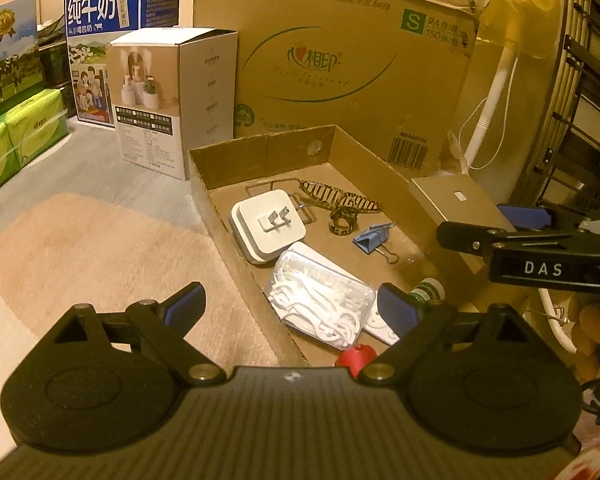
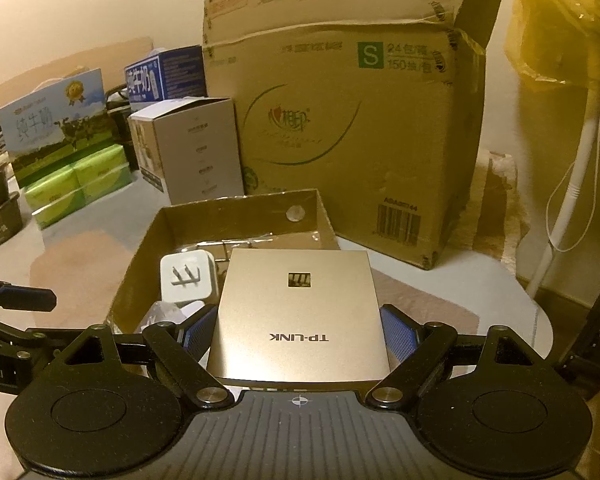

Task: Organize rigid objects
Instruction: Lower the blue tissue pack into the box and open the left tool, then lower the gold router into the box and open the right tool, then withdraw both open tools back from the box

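A: Left gripper (image 1: 292, 308)?
B: Fingers spread wide, nothing between the pads. Hovering over the near end of the shallow cardboard tray (image 1: 236, 240), one blue pad over the beige rug (image 1: 100, 248), the other over the tray's contents.

A: Right gripper (image 2: 300, 330)?
B: Clamped on a flat gold TP-LINK box (image 2: 296, 312), blue pads pressed to its left and right edges. Box held level above the tray's right side, covering part of the inside in the right wrist view.

A: Inside the tray?
B: White plug adapter (image 1: 268, 226), prongs up, toward the left wall. Clear case of white floss picks (image 1: 320, 300) just nearer. Blue binder clip (image 1: 374, 238) to the right of the adapter. Striped hair clip (image 1: 340, 200) and a wire rack (image 1: 276, 188) at the far end. Small green-capped bottle (image 1: 430, 290) and a red piece (image 1: 358, 354) at the near end, partly hidden by the left gripper.

A: Around it?
B: Large tissue carton (image 1: 340, 64) behind the tray, white humidifier box (image 1: 172, 100) to its left, green tissue packs (image 1: 20, 136) far left.
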`<state>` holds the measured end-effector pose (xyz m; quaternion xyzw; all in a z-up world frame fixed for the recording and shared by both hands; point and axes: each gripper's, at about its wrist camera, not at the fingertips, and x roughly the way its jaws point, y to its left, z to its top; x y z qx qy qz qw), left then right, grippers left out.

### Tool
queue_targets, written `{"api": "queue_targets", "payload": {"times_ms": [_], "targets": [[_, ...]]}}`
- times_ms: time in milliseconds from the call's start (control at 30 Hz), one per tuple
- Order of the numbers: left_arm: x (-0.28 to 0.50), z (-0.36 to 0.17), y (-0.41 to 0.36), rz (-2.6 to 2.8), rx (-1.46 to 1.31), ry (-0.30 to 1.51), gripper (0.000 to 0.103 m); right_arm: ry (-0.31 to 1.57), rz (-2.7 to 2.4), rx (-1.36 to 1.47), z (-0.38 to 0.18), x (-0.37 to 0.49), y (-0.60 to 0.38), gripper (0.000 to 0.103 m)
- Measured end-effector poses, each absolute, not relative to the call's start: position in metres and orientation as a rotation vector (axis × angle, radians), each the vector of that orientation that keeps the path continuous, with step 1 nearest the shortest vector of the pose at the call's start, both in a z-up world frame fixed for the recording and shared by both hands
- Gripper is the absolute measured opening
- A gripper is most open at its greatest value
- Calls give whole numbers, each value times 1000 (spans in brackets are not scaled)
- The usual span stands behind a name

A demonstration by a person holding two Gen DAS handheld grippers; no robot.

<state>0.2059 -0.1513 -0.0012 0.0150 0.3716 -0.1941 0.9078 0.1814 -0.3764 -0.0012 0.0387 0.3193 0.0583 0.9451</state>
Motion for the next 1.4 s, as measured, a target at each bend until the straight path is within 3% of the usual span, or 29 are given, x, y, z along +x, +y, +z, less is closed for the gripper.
{"api": "queue_targets", "payload": {"times_ms": [667,1033,1400], "targets": [[195,-4,-138,-371,9,758,95,654,164,195,0,196,-378,88],[139,5,-127,-344,-47,754,102,678,82,271,11,125,-396,89],[72,20,-124,-287,-76,750,102,713,70,285,23,55,-391,89]]}}
